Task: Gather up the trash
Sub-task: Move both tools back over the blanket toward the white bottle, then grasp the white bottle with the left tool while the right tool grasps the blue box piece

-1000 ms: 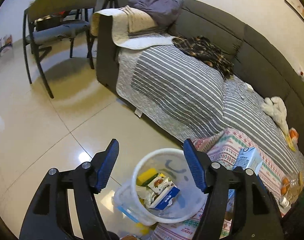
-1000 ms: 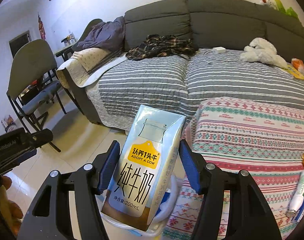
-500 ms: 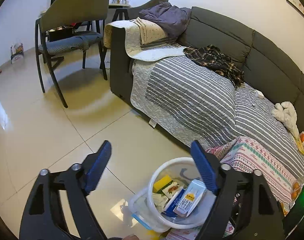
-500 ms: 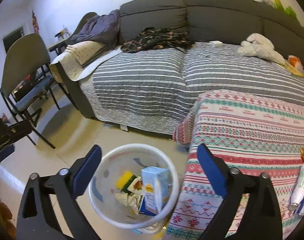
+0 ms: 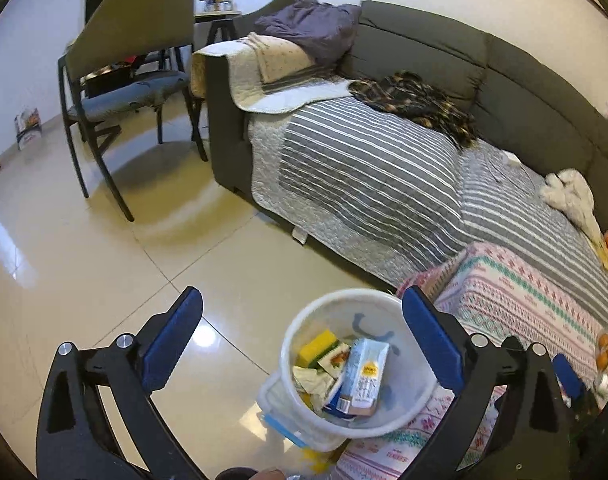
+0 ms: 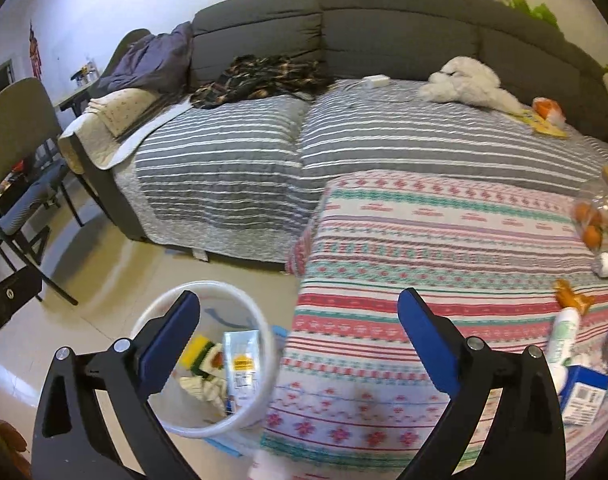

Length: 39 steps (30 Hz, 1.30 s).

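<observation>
A white round trash bin stands on the floor beside the table with the patterned cloth. In it lie a milk carton, a yellow sponge and crumpled wrappers. The bin also shows in the right wrist view, with the carton inside. My left gripper is open and empty above the bin. My right gripper is open and empty over the table's left edge.
A grey sofa with a striped cover lies behind. On the table's right are a white tube, a blue box, an orange wrapper and a bag of oranges. A chair stands at the left on the tiled floor.
My right gripper opened and let the milk carton drop into the bin, then moved right over the table. My left gripper opened wider and drew back a little.
</observation>
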Motion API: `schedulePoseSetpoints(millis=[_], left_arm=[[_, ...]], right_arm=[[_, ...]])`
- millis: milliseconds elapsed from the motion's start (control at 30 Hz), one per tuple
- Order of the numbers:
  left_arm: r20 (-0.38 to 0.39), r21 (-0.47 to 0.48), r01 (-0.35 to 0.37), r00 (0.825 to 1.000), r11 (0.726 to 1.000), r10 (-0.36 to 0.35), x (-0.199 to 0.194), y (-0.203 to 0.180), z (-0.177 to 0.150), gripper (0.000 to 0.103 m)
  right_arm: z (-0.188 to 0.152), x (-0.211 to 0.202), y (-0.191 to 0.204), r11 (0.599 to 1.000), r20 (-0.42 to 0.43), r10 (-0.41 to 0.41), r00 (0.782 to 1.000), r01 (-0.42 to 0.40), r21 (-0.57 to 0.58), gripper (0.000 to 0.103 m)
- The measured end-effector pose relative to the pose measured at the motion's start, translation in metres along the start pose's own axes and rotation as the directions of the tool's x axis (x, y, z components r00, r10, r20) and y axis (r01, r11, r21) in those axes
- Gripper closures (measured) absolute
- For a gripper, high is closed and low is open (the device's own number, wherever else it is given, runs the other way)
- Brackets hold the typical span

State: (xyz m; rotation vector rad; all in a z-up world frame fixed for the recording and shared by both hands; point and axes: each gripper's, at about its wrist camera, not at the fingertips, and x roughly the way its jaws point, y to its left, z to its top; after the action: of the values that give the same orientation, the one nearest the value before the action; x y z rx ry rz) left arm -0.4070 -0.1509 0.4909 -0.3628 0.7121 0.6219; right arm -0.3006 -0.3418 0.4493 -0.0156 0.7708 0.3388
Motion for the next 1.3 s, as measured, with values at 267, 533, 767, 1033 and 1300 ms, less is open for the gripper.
schedulePoseSetpoints(millis=[267, 533, 767, 1033, 1300], left_arm=[[-0.018, 0.075, 0.05, 0.999, 0.996, -0.049, -0.008, -0.038, -0.02, 0.007], [-0.034, 0.163, 0.099, 0.995, 0.982, -0.094, -0.015, -0.084, -0.041, 0.007], [-0.049, 0.232, 0.145, 0.989, 0.962, -0.138, -0.021, -0.124, -0.058, 0.007], [-0.073, 0.28, 0.203, 0.979, 0.938, -0.19, -0.027, -0.165, -0.074, 0.007], [-0.097, 0.342, 0.241, 0.97, 0.908, -0.221, -0.032, -0.204, -0.094, 0.007]], right_arm=[[-0.001, -0.016, -0.047, 0.997, 0.021, -0.074, 0.997, 0.073, 0.031, 0.007], [-0.008, -0.03, -0.095, 0.988, 0.021, -0.139, 0.99, 0.138, 0.063, 0.007], [-0.015, -0.04, -0.135, 0.978, 0.016, -0.188, 0.982, 0.186, 0.093, 0.007], [-0.024, -0.052, -0.176, 0.964, 0.005, -0.239, 0.971, 0.236, 0.122, 0.007], [-0.039, -0.062, -0.221, 0.948, -0.027, -0.279, 0.96, 0.28, 0.15, 0.007]])
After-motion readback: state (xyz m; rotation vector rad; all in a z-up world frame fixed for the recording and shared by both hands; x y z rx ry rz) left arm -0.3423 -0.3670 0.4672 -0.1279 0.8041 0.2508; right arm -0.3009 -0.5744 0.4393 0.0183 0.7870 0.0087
